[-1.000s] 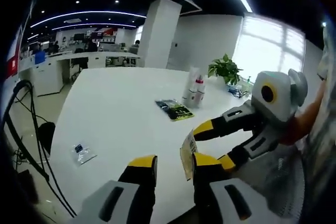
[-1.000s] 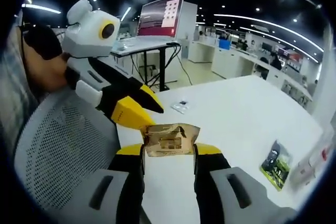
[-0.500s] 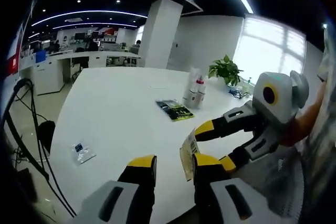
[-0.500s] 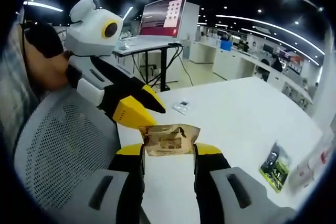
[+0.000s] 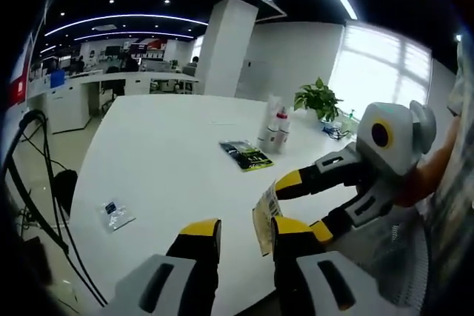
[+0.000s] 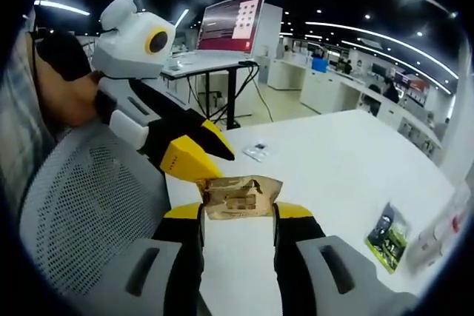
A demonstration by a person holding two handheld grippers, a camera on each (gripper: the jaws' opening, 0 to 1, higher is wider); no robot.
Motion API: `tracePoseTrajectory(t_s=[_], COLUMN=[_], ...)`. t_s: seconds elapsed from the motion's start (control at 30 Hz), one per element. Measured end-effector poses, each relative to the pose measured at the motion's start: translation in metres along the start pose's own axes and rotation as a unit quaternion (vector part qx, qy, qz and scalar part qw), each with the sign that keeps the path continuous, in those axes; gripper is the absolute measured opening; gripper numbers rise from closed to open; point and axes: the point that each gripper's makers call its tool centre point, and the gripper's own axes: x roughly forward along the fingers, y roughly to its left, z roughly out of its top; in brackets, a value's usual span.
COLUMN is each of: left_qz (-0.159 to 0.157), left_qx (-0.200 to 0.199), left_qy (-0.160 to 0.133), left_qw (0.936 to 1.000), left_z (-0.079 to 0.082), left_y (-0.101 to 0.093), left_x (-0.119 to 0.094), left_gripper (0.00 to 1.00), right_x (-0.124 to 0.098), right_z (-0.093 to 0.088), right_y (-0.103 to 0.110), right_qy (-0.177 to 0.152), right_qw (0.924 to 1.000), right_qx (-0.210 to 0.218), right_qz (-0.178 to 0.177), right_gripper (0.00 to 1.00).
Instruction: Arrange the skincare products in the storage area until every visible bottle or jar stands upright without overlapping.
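A gold-brown sachet (image 6: 238, 197) hangs over the near table edge, and my right gripper (image 6: 237, 212) is shut on it. In the left gripper view that sachet (image 5: 264, 215) stands edge-on beside my open left gripper (image 5: 246, 229), with the right gripper (image 5: 294, 203) reaching in from the right. The left gripper (image 6: 201, 147) shows just above and left of the sachet. Several white bottles (image 5: 273, 128) stand upright far across the white table (image 5: 163, 146). They show blurred at the right edge (image 6: 443, 229) in the right gripper view.
A green-black packet (image 5: 246, 155) lies flat in front of the bottles, also seen as a packet (image 6: 389, 233) at the right. A small clear packet (image 5: 116, 214) lies near the table's left edge. A grey mesh chair (image 6: 81, 212) and a person's arm sit close behind.
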Motion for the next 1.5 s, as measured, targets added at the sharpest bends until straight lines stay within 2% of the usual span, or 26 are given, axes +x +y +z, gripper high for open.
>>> tracePoseTrajectory(t_s=[1.5], left_qz=[-0.014], left_qx=[-0.028], left_qy=[-0.015], left_qw=[0.9994], left_z=[0.0058], left_y=[-0.0034], left_x=[-0.0009], left_gripper=[0.3], right_x=[-0.0018], right_z=[0.0021], right_y=[-0.0029], right_qy=[0.0], right_qw=[0.9999], right_qx=[-0.011], right_qz=[-0.008], right_gripper=[0.34])
